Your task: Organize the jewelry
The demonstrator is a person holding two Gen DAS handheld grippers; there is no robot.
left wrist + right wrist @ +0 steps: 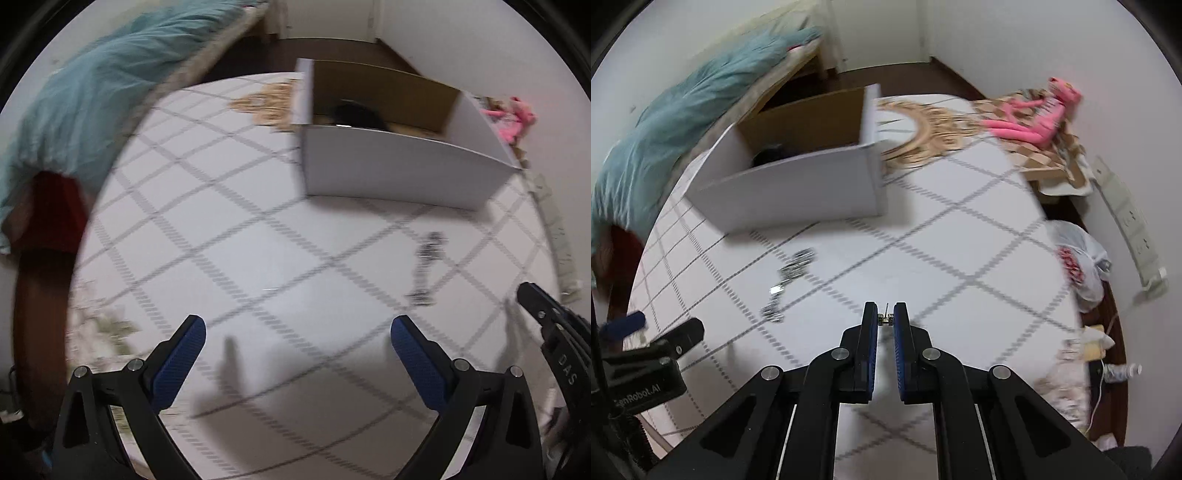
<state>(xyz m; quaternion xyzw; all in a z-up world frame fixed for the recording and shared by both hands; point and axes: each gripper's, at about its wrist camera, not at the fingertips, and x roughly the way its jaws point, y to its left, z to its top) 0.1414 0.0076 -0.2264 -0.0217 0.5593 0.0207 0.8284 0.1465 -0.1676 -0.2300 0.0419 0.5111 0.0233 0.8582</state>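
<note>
A silver chain [790,275] lies stretched out on the white rug with grey check lines, in front of an open white cardboard box [798,195]. In the left wrist view the chain [426,266] is ahead and to the right of my left gripper [297,343], which hangs open over bare rug with nothing between its blue pads. My right gripper [885,317] is shut on a small metal jewelry piece [885,316] pinched at its fingertips, just right of the chain. The box [399,173] holds something dark that I cannot make out.
A teal blanket [85,96] hangs off a bed at the left. A pink plush toy [1041,114] lies on a checked cloth at the far right. A white plastic bag [1078,258] and small clutter sit off the rug's right edge by the wall.
</note>
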